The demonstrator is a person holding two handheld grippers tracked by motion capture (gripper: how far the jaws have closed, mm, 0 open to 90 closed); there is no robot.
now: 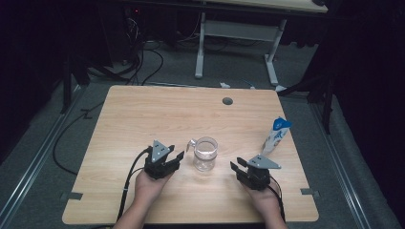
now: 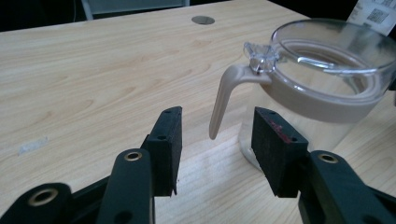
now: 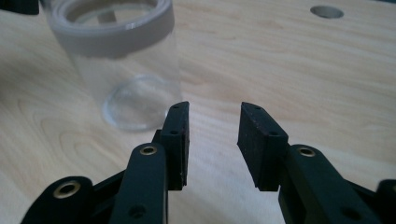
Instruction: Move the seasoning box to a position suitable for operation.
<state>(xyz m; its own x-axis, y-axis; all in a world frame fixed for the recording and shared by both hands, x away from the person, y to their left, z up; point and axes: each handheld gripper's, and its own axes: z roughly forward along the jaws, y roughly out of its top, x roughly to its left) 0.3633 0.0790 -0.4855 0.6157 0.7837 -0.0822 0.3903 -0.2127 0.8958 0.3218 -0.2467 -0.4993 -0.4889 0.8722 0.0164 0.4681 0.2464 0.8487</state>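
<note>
I hold my left gripper [image 1: 177,156] just beside the glass jug [image 1: 205,153], on its left side, and the jaws stand partly open. In the left gripper view the beige handle [image 2: 223,100] of the jug hangs between my two pads [image 2: 170,140], but they do not press on it, so I grip nothing. My right gripper [image 1: 237,165] is on the other side of the jug, a little apart from it, with the jaws also partly open and only bare wood between them. The jug stands upright on the tabletop [image 1: 143,114], near the middle and somewhat toward the near edge; it looks empty, with a pale band around its rim. A white and blue pouch [image 1: 276,135] stands close to the right edge, behind my right gripper
</note>
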